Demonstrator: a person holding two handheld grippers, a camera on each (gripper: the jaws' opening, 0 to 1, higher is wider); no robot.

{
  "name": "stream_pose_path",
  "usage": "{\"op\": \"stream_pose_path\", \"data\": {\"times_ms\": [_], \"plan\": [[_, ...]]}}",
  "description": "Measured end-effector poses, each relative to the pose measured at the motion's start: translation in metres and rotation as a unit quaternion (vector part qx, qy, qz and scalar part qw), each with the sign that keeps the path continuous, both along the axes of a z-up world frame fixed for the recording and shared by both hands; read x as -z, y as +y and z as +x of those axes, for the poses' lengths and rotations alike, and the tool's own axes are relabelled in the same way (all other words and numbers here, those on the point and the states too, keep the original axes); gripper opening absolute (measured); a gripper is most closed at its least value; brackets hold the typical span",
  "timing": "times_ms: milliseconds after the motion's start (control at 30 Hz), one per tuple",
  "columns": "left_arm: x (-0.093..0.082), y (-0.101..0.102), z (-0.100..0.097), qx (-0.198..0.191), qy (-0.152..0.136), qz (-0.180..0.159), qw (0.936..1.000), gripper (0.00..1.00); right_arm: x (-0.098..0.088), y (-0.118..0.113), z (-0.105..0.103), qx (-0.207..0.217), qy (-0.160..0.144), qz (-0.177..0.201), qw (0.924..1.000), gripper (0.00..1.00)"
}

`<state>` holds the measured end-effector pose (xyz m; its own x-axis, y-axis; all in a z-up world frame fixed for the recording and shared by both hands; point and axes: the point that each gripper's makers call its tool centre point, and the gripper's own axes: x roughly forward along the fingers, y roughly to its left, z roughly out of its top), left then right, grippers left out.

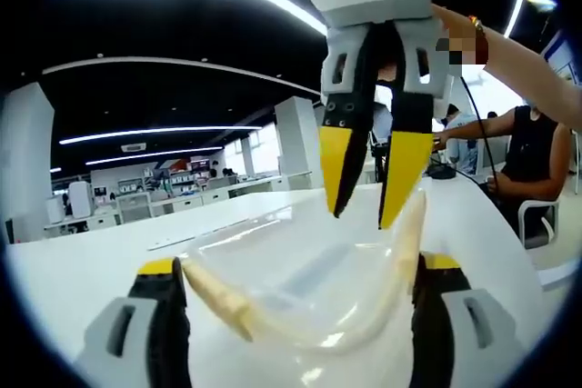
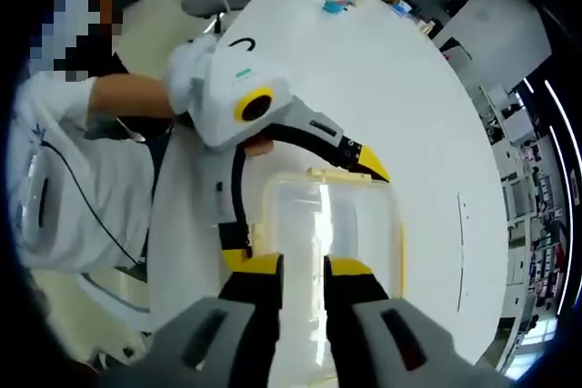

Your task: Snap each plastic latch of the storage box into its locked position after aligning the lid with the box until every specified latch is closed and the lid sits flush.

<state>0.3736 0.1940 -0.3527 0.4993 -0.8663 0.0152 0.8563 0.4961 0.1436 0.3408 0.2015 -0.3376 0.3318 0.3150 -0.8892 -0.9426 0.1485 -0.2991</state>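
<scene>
The clear plastic storage box with cream latches (image 1: 309, 293) lies on the white surface (image 1: 82, 270). The left hand-held gripper (image 1: 300, 315) straddles its near end, jaws spread wide. The right hand-held gripper (image 2: 303, 270), jaws slightly parted and empty, points down over the box's right rim.

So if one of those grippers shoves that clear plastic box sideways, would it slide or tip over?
Probably slide: the storage box looks low and wide, sitting flat on the smooth white table. It also appears see-through and empty, so likely light and easily pushed. The left gripper reaching across its far edge might steady it.
</scene>
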Motion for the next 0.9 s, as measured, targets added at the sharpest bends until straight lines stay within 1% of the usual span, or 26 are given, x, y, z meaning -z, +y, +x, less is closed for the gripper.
{"op": "stream_pose_path", "data": {"times_ms": [33, 100, 167, 267, 367, 400, 433, 533, 600, 633, 667, 733, 800, 833, 867, 900], "plan": [[-0.001, 0.001, 0.0, 0.001, 0.003, -0.006, 1.0, 1.0, -0.001, 0.0, 0.0, 0.0, -0.002, 0.001, 1.0, 0.22], [-0.004, 0.003, -0.004, 0.008, 0.017, -0.023, 0.9995, 1.0, -0.003, 0.001, 0.001, -0.003, -0.006, 0.016, 0.9999, 0.28], [-0.008, 0.006, -0.008, 0.014, 0.014, -0.034, 0.9992, 1.0, -0.002, 0.002, 0.0, 0.0, -0.004, 0.026, 0.9997, 0.32], [-0.011, 0.008, -0.012, 0.018, 0.012, -0.038, 0.9991, 1.0, -0.002, 0.001, 0.002, -0.001, -0.012, 0.03, 0.9995, 0.39], [-0.014, 0.01, -0.014, 0.023, 0.008, -0.043, 0.9988, 1.0, -0.006, 0.001, 0.007, 0.004, -0.026, 0.059, 0.9979, 0.45], [-0.014, 0.013, -0.01, 0.025, 0.013, -0.043, 0.9987, 1.0, -0.007, 0.001, 0.008, 0.006, -0.028, 0.066, 0.9974, 0.47], [-0.014, 0.014, -0.008, 0.023, 0.017, -0.041, 0.9987, 1.0, -0.009, 0.0, 0.009, 0.009, -0.032, 0.073, 0.9968, 0.5], [-0.022, 0.02, -0.006, 0.022, 0.018, -0.052, 0.9982, 1.0, -0.014, -0.004, 0.014, 0.015, -0.048, 0.094, 0.9943, 0.63], [-0.028, 0.022, -0.006, 0.021, 0.018, -0.06, 0.9978, 1.0, -0.019, -0.003, 0.018, 0.017, -0.065, 0.117, 0.9909, 0.74], [-0.031, 0.024, -0.006, 0.019, 0.017, -0.063, 0.9977, 1.0, -0.022, -0.003, 0.02, 0.017, -0.075, 0.133, 0.9881, 0.8], [-0.033, 0.024, -0.006, 0.018, 0.016, -0.064, 0.9976, 1.0, -0.024, -0.003, 0.021, 0.021, -0.081, 0.145, 0.986, 0.87], [-0.035, 0.025, -0.007, 0.018, 0.015, -0.064, 0.9977, 1.0, -0.025, -0.005, 0.022, 0.029, -0.081, 0.157, 0.9839, 0.97], [-0.041, 0.025, -0.01, 0.019, 0.012, -0.065, 0.9976, 1.0, -0.028, -0.013, 0.026, 0.038, -0.1, 0.173, 0.979, 0.99], [-0.044, 0.024, -0.011, 0.018, 0.01, -0.065, 0.9977, 1.0, -0.029, -0.015, 0.026, 0.039, -0.103, 0.18, 0.9774, 1.0], [-0.046, 0.024, -0.011, 0.018, 0.008, -0.065, 0.9977, 1.0, -0.032, -0.018, 0.027, 0.05, -0.108, 0.198, 0.9729, 1.0], [-0.047, 0.024, -0.011, 0.017, 0.006, -0.063, 0.9979, 1.0, -0.034, -0.021, 0.029, 0.057, -0.112, 0.209, 0.9698, 1.0]]}}
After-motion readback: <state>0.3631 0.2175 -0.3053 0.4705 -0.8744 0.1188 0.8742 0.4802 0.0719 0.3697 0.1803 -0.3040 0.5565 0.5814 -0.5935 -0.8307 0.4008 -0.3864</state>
